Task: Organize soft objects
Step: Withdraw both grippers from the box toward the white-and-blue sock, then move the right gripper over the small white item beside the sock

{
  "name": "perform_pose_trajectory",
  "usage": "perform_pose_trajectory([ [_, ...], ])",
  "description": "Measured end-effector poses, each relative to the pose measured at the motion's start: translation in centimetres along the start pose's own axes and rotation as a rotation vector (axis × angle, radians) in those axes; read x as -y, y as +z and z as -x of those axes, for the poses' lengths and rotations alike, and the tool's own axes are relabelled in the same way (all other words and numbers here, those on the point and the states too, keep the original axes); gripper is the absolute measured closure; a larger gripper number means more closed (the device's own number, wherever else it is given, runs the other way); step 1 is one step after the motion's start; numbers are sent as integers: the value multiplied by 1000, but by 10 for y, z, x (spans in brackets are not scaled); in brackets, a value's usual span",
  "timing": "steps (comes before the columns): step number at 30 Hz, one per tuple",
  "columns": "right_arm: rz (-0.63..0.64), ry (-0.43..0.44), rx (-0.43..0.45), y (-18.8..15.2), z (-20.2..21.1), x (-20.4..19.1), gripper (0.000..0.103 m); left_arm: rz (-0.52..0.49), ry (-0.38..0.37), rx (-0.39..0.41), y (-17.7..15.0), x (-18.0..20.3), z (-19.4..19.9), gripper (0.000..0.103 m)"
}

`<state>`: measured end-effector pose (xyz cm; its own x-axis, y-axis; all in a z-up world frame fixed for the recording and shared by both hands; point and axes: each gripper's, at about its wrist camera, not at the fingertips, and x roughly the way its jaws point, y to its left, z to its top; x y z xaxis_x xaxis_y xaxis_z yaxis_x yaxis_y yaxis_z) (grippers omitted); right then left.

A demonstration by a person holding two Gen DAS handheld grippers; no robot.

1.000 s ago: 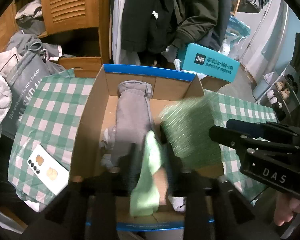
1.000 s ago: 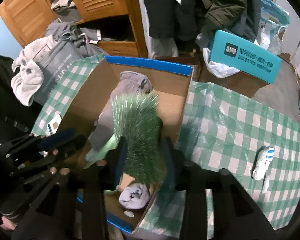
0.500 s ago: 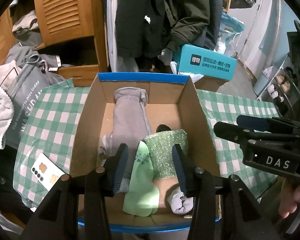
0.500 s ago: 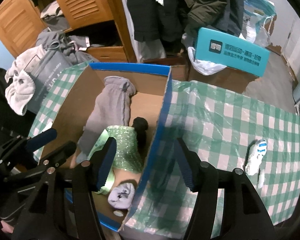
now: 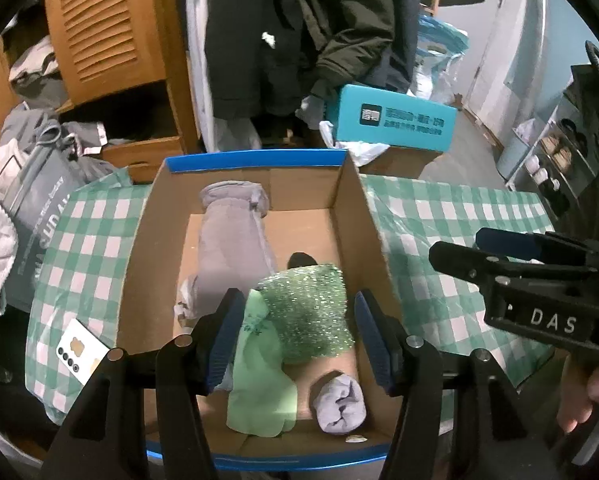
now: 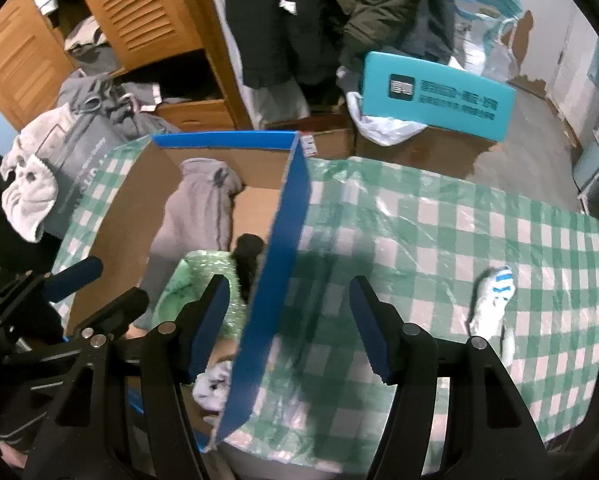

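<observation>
A cardboard box [image 5: 139, 240] with blue rims stands on the green checked table. In it lie a long grey sock [image 5: 235, 256], a sparkly green fuzzy item [image 5: 311, 308], a light green sock [image 5: 259, 384] and a rolled lilac sock [image 5: 339, 404]. My left gripper [image 5: 299, 332] is open and empty above the box's near end. My right gripper [image 6: 287, 320] is open and empty over the box's right wall [image 6: 275, 264]. A white sock with blue stripes [image 6: 491, 304] lies on the tablecloth [image 6: 439, 240] to the right.
A phone [image 5: 79, 350] lies on the cloth left of the box. A grey bag and towel [image 5: 3, 240] sit at the far left. A teal box [image 6: 435, 94], hanging coats and a wooden cabinet [image 5: 103, 28] stand behind the table.
The left gripper has let go of the light green sock and the right gripper has let go of the sparkly green item; both lie in the box. Both grippers opened; the right one moved right.
</observation>
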<state>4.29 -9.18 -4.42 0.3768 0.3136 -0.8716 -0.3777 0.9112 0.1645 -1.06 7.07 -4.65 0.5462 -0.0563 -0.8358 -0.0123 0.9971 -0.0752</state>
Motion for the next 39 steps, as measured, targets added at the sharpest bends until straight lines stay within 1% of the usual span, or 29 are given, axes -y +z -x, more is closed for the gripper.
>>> perform_pose_trajectory([
  [9,-54,-39,11,-6,7,29,40,-43,-22,-30,1,24,-6,44],
  [21,-87,-59,16,-18,15,58,39,-107,-30,-48,4,58,-12,42],
  [33,-144,-82,24,-30,26,93,39,-134,-45,-80,7,84,-23,42],
  [39,-154,-110,32,-36,31,109,39,-148,-57,-92,7,98,-30,42],
])
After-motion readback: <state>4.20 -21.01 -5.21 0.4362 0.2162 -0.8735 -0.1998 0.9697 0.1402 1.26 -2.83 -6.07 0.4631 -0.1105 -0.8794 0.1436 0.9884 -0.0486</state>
